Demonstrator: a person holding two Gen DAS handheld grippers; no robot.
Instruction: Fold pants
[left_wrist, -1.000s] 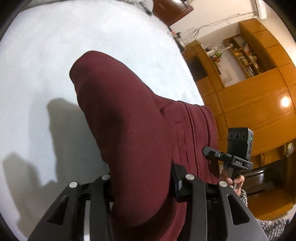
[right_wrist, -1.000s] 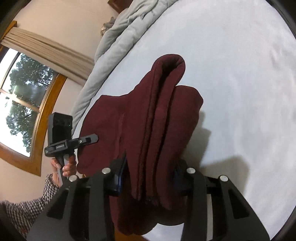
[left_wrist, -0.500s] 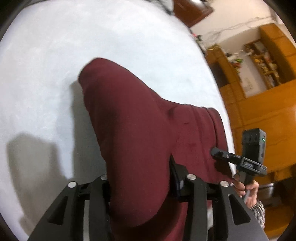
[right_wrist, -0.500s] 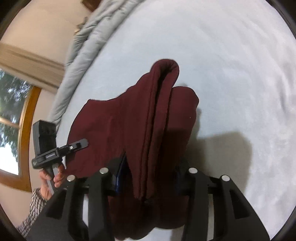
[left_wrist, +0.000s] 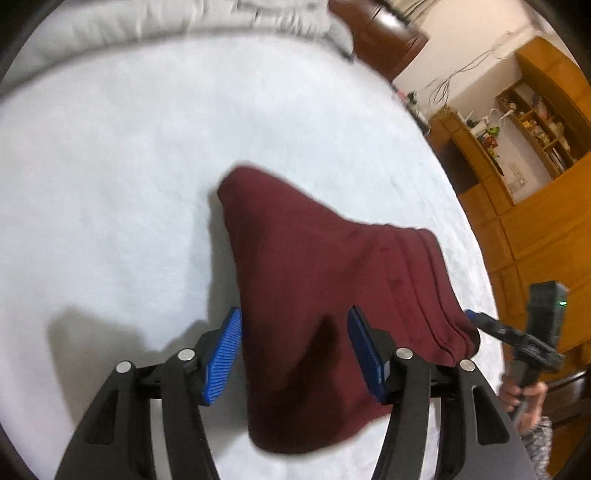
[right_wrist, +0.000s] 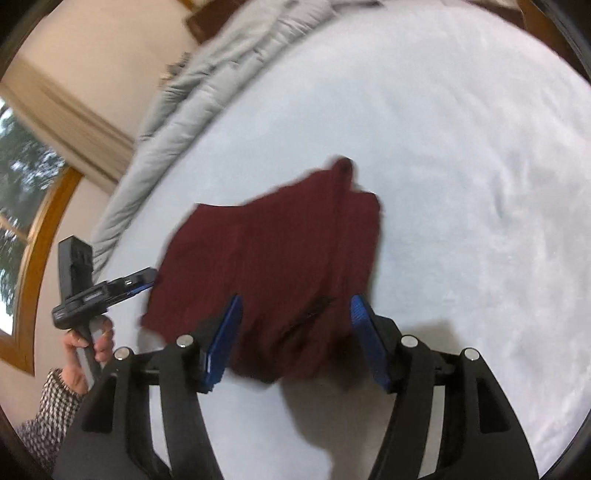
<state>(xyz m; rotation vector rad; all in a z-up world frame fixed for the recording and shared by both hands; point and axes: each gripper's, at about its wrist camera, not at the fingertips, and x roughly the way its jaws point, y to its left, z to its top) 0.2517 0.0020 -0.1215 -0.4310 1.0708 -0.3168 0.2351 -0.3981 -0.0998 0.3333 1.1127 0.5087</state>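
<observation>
White bedding (left_wrist: 110, 155) spreads wide all round. Left gripper (left_wrist: 295, 350) and right gripper (right_wrist: 295, 332) both gape, blue pads clear of cloth, holding nothing. Folded maroon pants (left_wrist: 314, 277) lie just ahead of each at twelve o'clock, long axis running away from the left gripper, which looks nearer. Bed edge sits at six; grey duvet (right_wrist: 192, 88) lies well apart at eleven.
</observation>
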